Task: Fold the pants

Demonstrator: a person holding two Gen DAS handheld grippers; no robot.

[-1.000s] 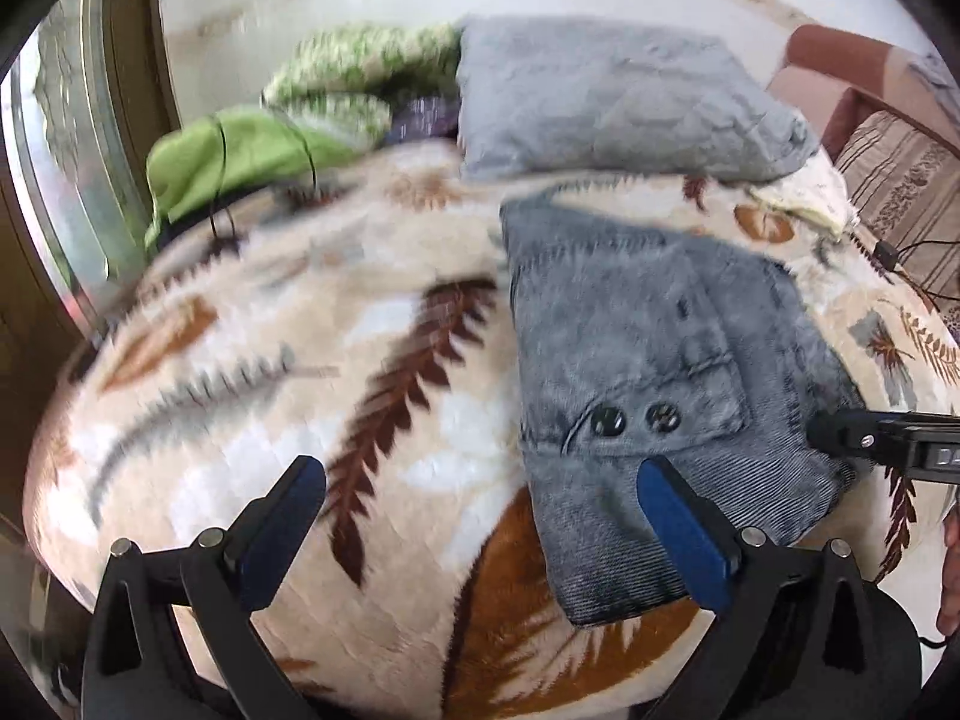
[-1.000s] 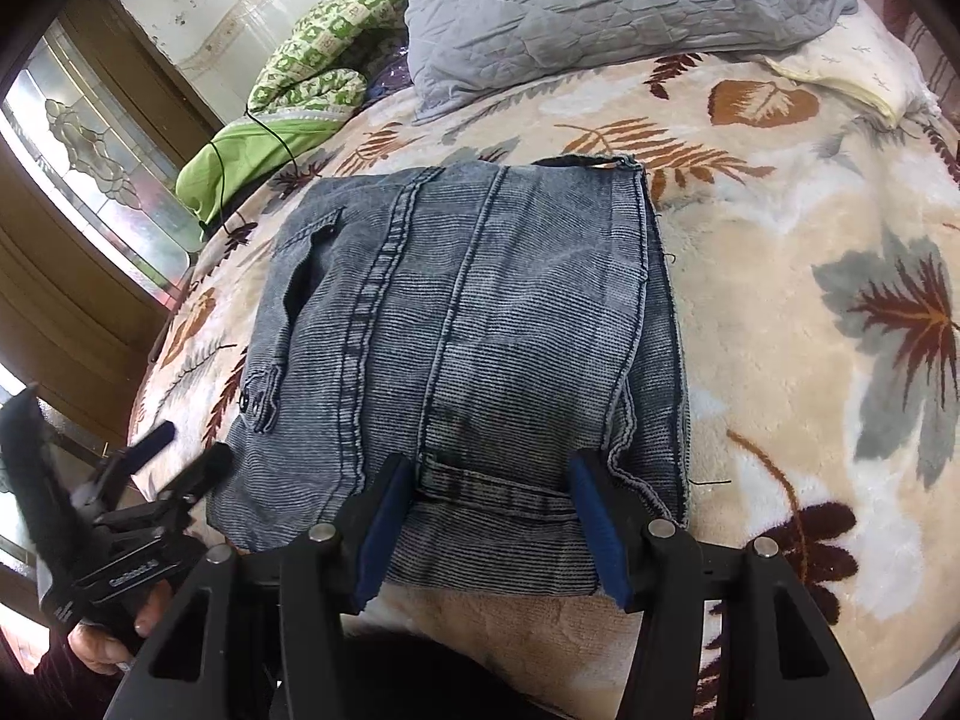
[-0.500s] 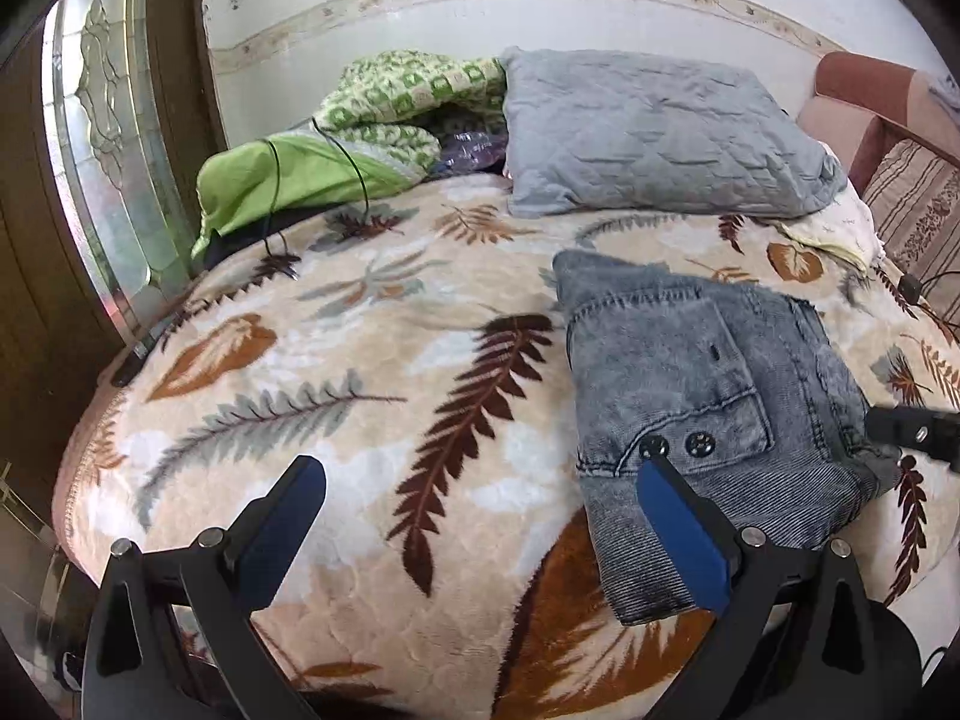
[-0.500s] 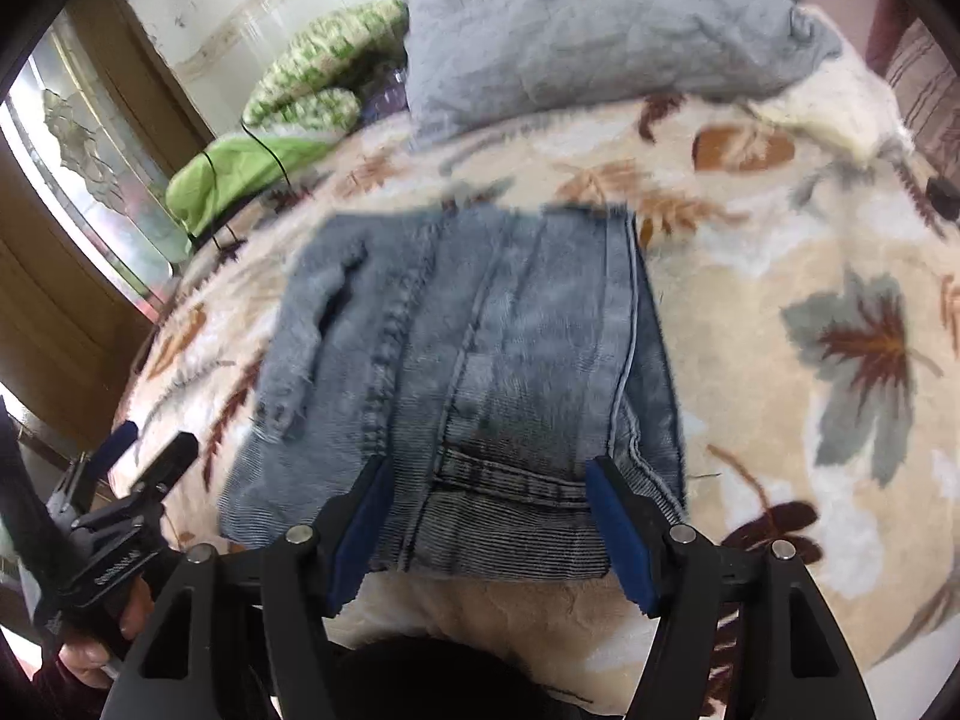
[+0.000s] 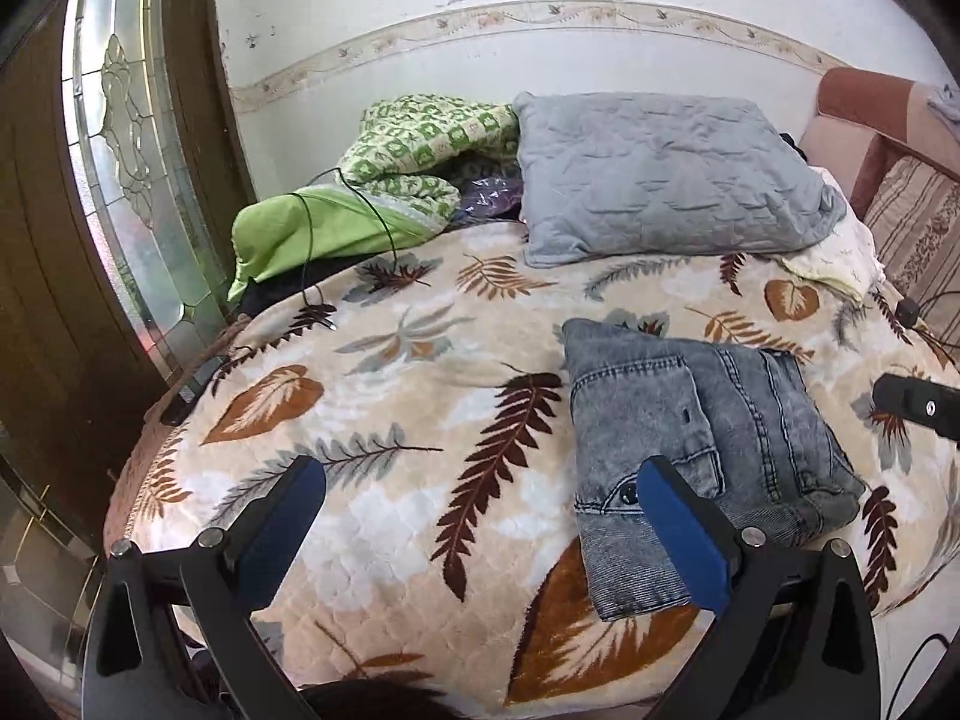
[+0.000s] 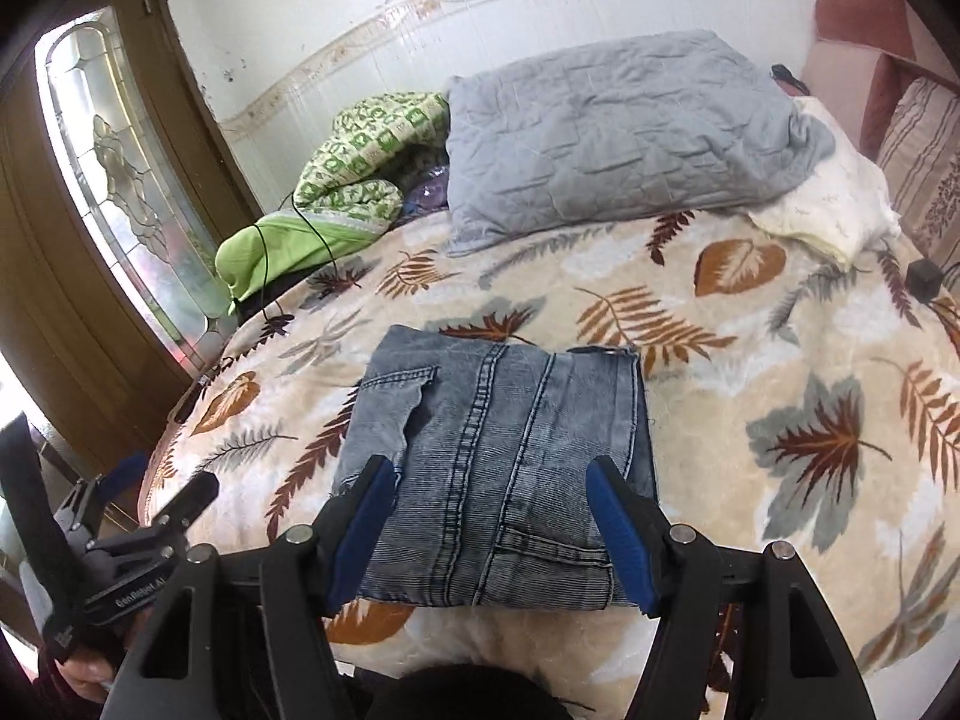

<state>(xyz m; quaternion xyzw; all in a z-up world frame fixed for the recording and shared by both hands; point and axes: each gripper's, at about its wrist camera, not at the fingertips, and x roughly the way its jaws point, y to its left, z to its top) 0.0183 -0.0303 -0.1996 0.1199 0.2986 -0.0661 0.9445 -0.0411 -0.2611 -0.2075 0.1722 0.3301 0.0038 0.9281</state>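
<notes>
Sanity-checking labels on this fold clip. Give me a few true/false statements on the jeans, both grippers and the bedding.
1. The jeans lie folded into a compact rectangle on the leaf-print blanket. True.
2. The right gripper is clamped on the jeans. False: its blue pads stand apart above the denim, gripping nothing.
3. The left gripper is open and holds nothing. True.
4. A grey pillow rests on top of the jeans. False: it lies at the far end of the bed, apart from them.
5. A green cloth with a black cable over it sits left of the pillow. True.
</notes>
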